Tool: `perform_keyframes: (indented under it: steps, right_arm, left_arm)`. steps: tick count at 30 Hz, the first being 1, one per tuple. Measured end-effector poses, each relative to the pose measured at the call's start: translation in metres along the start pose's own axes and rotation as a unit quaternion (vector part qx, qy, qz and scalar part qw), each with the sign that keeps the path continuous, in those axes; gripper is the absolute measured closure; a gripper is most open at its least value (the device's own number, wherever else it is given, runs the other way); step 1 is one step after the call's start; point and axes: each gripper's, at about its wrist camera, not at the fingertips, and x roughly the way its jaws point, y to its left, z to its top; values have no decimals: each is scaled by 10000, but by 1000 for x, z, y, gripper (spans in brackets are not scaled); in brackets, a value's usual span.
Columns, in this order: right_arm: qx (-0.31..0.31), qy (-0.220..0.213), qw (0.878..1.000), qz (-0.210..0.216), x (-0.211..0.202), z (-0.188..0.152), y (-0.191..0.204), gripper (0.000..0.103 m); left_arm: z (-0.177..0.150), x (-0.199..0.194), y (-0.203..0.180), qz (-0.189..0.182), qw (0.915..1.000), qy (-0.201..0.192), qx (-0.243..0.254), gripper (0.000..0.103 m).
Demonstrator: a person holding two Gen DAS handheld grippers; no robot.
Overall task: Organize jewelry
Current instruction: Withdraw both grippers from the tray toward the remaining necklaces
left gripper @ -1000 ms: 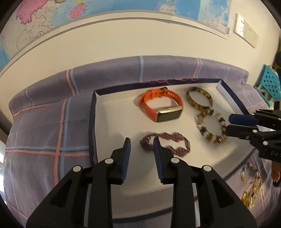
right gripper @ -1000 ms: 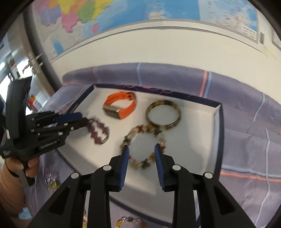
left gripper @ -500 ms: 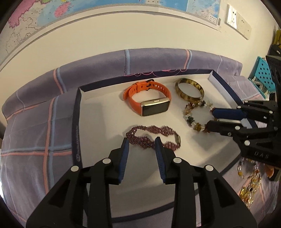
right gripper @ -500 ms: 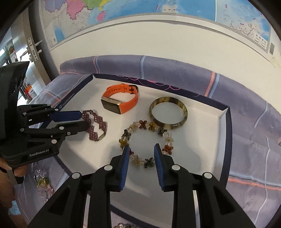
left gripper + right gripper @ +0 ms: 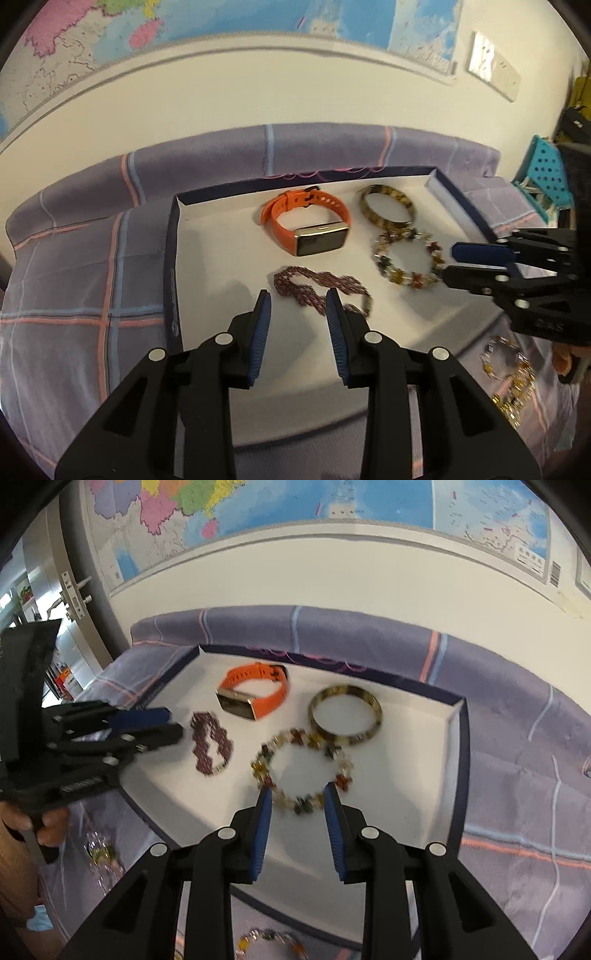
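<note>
Left claw [image 5: 298, 306]: jaws had just been opening, narrow gap, nothing gripped; purple braided bracelet [image 5: 320, 289] lay just beyond the tips. Right claw [image 5: 298, 803]: narrowly parted, empty, above the near arc of the beaded flower bracelet [image 5: 302, 768]. Both sat in the white tray [image 5: 207, 258]. Farther back: orange smartwatch [image 5: 308, 229], tortoiseshell bangle [image 5: 386, 205]. Loose gold bracelets [image 5: 508, 373] waited on the plaid bedspread outside. Judged between placements; next calls for fetching those.

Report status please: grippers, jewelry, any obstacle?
Left gripper open, jaws just widening, empty. Right gripper open, empty. Four pieces lie in tray; gold bracelet outside. No obstacle.
</note>
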Motion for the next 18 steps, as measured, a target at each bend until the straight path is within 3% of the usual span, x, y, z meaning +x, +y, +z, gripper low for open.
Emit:
perform_keyframes:
  steps: [9,13,18]
  right_arm:
    - [331,-18,9994,-75,12,5,-10,75]
    - [308,-175,9994,64,-10,-4,-9,74]
    - [-37,-306,9987,415,-51,-33,5,62]
  left_arm:
    - [-16,-13,-6,-69,9999,-118,-25,64]
    - [-29,-32,-7,-192,9994,-283,-20,59]
    - [-51,-55,-11,-345,9987,-387,19,55]
